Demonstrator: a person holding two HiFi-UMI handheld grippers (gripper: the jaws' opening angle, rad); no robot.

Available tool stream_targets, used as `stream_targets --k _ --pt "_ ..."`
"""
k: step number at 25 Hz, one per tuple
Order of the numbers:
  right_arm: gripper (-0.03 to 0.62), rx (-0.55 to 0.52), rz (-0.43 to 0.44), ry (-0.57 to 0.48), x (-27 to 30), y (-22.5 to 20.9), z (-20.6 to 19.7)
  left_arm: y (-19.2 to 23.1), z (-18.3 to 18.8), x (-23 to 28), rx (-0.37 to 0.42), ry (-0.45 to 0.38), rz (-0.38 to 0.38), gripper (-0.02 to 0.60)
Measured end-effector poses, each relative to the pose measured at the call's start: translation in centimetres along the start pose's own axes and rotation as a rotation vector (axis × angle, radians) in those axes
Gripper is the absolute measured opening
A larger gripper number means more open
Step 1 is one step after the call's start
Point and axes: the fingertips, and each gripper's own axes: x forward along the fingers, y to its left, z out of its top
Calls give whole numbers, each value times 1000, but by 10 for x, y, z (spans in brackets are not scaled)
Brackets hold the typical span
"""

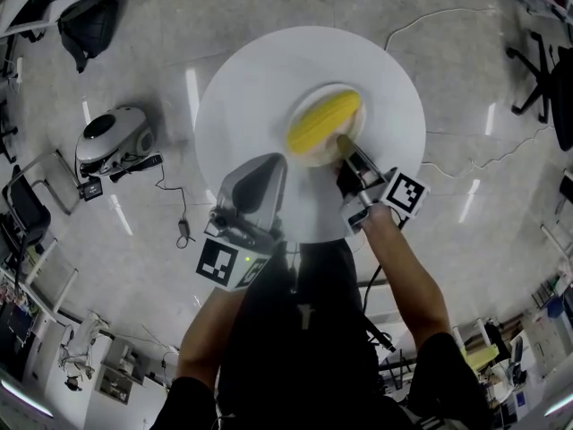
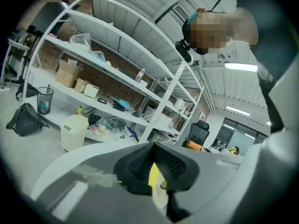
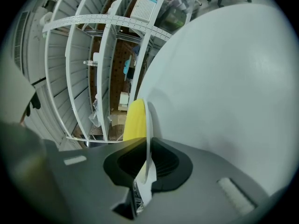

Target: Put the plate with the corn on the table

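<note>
Two forearms (image 1: 412,276) come in from 6 o'clock in the head view, each with a gripper. The plate (image 1: 309,159) lies over the round white table (image 1: 260,88), a little toward 1 o'clock from its centre; if it touches the top, I cannot tell. The corn (image 1: 324,122) lies on it, its long axis from 8 to 2 o'clock.

The right gripper (image 1: 343,141) pinches the rim at 5 o'clock. Only its own view shows this grip: the plate (image 3: 149,125) edge-on between the pads, the corn (image 3: 135,120) on one side, the table (image 3: 224,87) on the other.

The left gripper (image 1: 279,158) meets the rim at 8 o'clock. Its view shows the pads closed on a pale edge (image 2: 160,195) with a yellow strip (image 2: 153,174).

Shelves (image 2: 117,55) show only in the gripper views.
</note>
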Motion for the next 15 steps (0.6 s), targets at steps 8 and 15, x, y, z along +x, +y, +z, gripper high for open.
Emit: stream_targets --k 8,15 --pt "32 -6 -53 12 1 -4 -2 2 2 -1 -7 -12 8 5" --pt "25 25 -231 18 -9 -20 -6 3 4 -4 -8 -17 8 5"
